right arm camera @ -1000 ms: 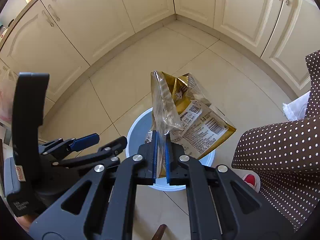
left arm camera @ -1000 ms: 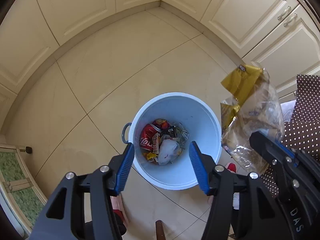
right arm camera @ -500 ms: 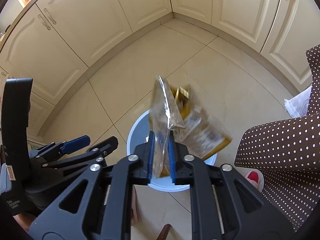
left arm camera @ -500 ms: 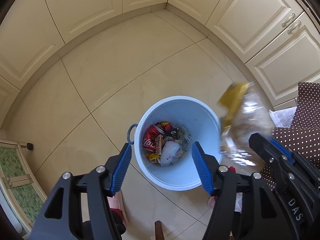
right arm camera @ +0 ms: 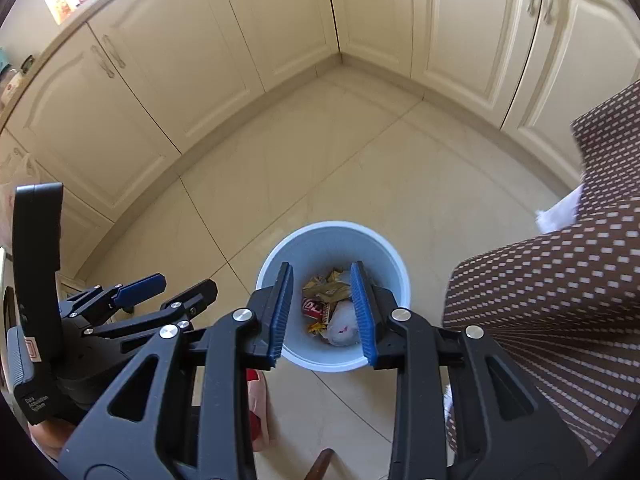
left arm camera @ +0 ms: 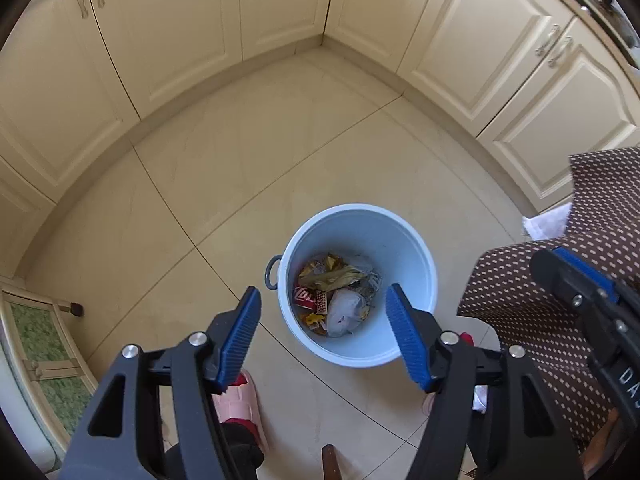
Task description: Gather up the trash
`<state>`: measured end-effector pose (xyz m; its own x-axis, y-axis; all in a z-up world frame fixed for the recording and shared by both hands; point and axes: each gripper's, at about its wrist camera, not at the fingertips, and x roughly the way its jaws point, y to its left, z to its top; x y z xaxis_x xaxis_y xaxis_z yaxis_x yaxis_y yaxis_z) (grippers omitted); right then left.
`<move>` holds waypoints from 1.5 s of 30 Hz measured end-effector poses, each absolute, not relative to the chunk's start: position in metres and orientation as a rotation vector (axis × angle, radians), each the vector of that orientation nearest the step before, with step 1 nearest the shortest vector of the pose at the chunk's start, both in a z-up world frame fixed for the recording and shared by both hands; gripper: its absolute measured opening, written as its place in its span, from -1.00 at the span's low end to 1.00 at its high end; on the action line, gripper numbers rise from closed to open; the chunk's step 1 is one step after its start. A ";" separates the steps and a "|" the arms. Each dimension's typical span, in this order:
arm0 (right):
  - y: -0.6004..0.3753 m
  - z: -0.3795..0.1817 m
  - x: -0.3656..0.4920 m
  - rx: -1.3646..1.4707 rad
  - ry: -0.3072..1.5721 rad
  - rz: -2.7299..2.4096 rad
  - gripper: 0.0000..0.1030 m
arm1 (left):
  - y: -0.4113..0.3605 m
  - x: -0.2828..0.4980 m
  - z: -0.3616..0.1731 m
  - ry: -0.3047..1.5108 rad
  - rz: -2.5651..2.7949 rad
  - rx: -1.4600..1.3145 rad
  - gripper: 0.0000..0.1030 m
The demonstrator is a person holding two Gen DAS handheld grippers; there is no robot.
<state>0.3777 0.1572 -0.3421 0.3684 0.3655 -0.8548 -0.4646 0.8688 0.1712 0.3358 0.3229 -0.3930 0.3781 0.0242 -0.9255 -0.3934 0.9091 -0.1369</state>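
Note:
A light blue bin (left arm camera: 404,240) stands on the tiled floor, also in the right wrist view (right arm camera: 384,248). Inside lies trash: a crumpled gold snack bag (left arm camera: 332,274) on top, also in the right wrist view (right arm camera: 326,288), a red wrapper (left arm camera: 304,294) and a white wad (left arm camera: 344,312). My left gripper (left arm camera: 322,332) is open and empty above the bin's near side. My right gripper (right arm camera: 322,312) is open and empty, held above the bin. The right gripper's side shows in the left wrist view (left arm camera: 576,284).
Cream cabinets (left arm camera: 280,20) run round the corner behind the bin. A brown dotted cloth (left arm camera: 592,240) hangs at the right, with white paper (left arm camera: 544,224) on it. A pink slipper (left arm camera: 240,404) is on the floor near me. A green mat (left arm camera: 40,352) lies at left.
My right gripper opened and let go of the gold snack bag, which dropped into the bin and now lies on top of the trash. Both grippers rose a little.

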 end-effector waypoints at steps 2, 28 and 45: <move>0.149 -0.325 0.368 -0.113 1.034 0.528 -0.22 | 0.313 0.326 -0.371 1.126 0.277 -0.334 0.26; -0.078 -0.051 0.096 -0.081 0.364 0.284 0.61 | 0.123 0.079 -0.054 0.401 0.119 -0.086 0.74; -0.148 -0.009 0.011 -0.061 0.167 0.156 0.72 | 0.053 -0.003 0.004 0.191 0.083 0.029 0.84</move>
